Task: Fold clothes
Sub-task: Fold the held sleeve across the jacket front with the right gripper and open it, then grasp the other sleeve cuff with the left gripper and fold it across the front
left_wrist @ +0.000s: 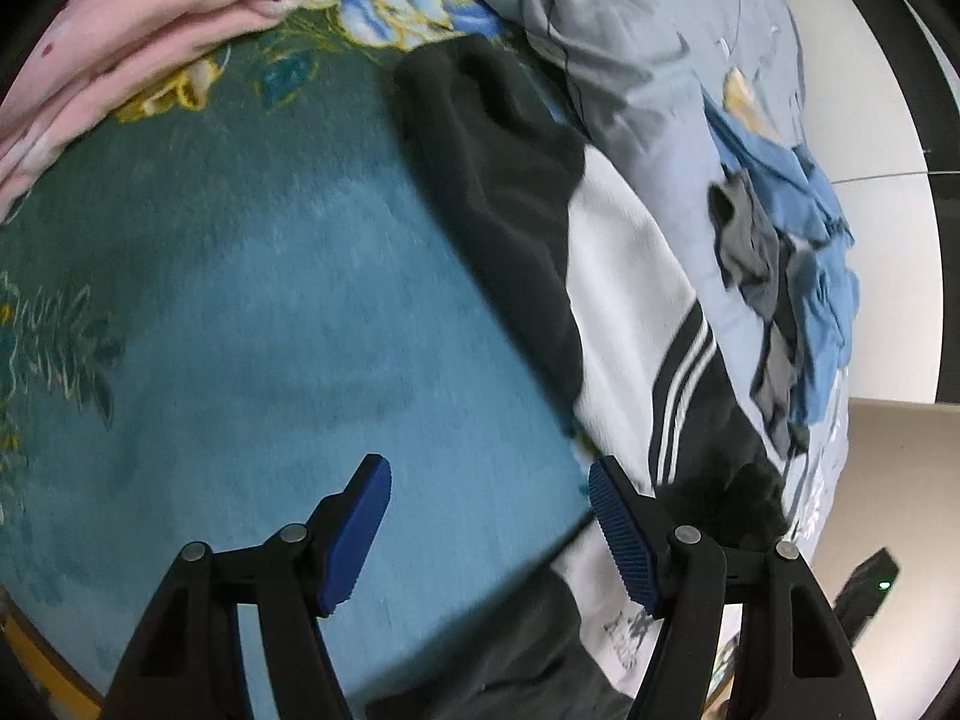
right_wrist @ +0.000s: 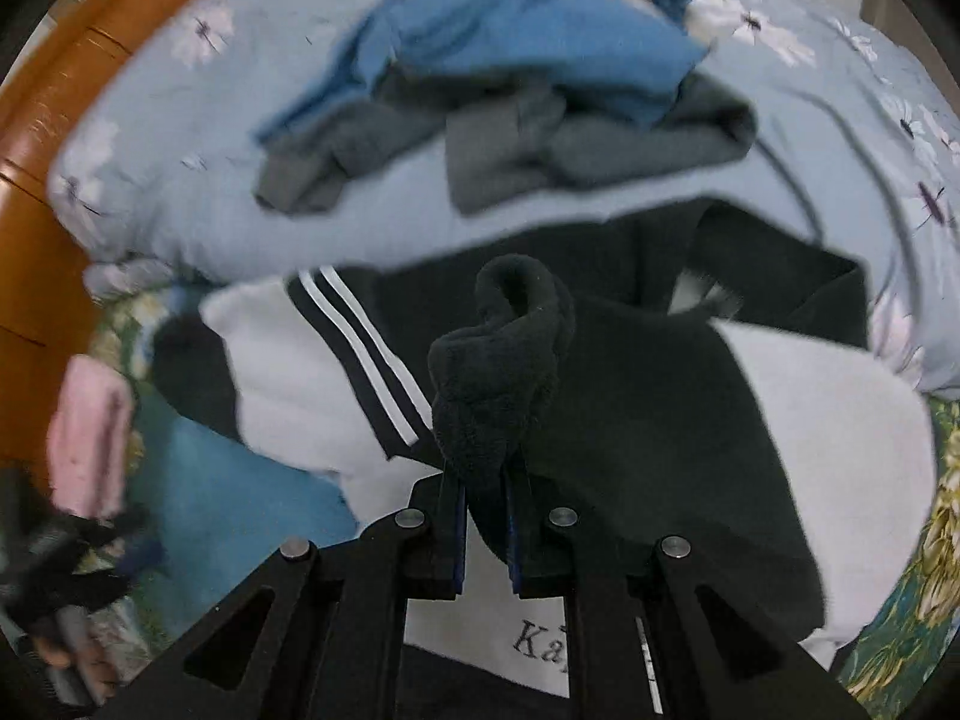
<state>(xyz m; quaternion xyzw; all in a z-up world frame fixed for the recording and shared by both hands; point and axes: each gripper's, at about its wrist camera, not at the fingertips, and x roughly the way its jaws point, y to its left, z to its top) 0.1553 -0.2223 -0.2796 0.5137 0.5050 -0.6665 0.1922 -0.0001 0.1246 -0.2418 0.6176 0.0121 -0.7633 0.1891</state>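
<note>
Step in hand: you look to be partway through folding the black-and-white jacket point(right_wrist: 630, 420), lifting one part of it while the rest lies on the bed.
Right gripper point(right_wrist: 485, 531): clenched on a fuzzy black fold of the jacket, which stands up between the pads.
Left gripper point(left_wrist: 489, 531): released, jaws wide, holding nothing, above the teal blanket point(left_wrist: 252, 312) just beside the jacket's edge.
Jacket position: spread across the teal blanket, its far side against the pale blue quilt point(right_wrist: 180, 180).
Next move: probably carry the held fold over the body; your left needs a grip on the near hem to keep it flat.
Edges: wooden bed frame point(right_wrist: 54, 120) beyond the quilt.
Open room: bare blanket on your left; a blue and grey clothes pile point(right_wrist: 510, 78) and a pink garment point(left_wrist: 120, 48) crowd the far sides.
</note>
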